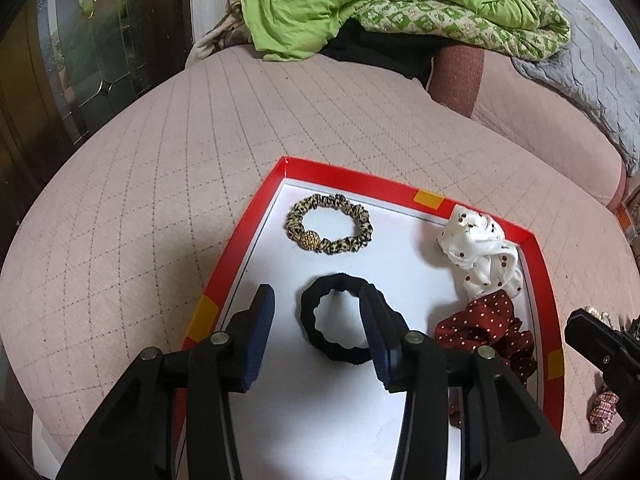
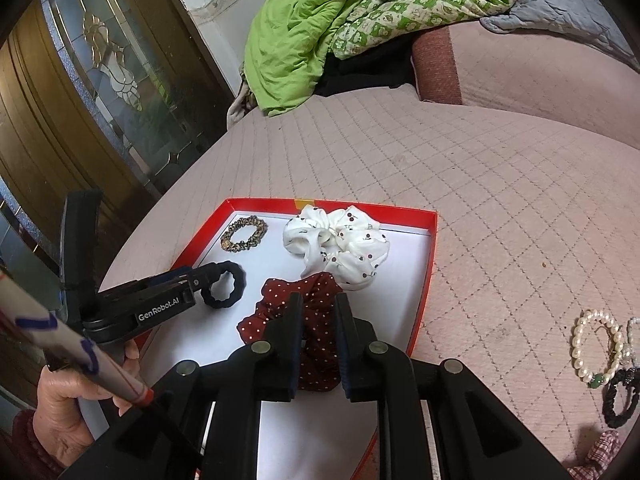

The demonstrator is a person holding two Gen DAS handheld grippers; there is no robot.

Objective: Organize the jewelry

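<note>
The right tongs point(image 2: 318, 308) sit nearest, jaws narrowly parted astride the dark red dotted scrunchie point(image 2: 288, 320), not plainly pinching it. The left tongs point(image 1: 316, 304), marked "GenRobot.AI", stand open, empty, over the black hair tie point(image 1: 332, 328). All lie in a red-rimmed tray point(image 1: 344, 178) on the pink bed point(image 1: 140, 208), with a white scrunchie point(image 2: 340, 242), leopard scrunchie point(image 1: 328, 224); pearl bracelet point(image 2: 596, 350) outside.

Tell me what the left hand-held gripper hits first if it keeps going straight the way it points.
Most likely the black hair tie, lying just ahead of the left hand-held gripper on the red tray's white floor; depth is hard to judge.
</note>
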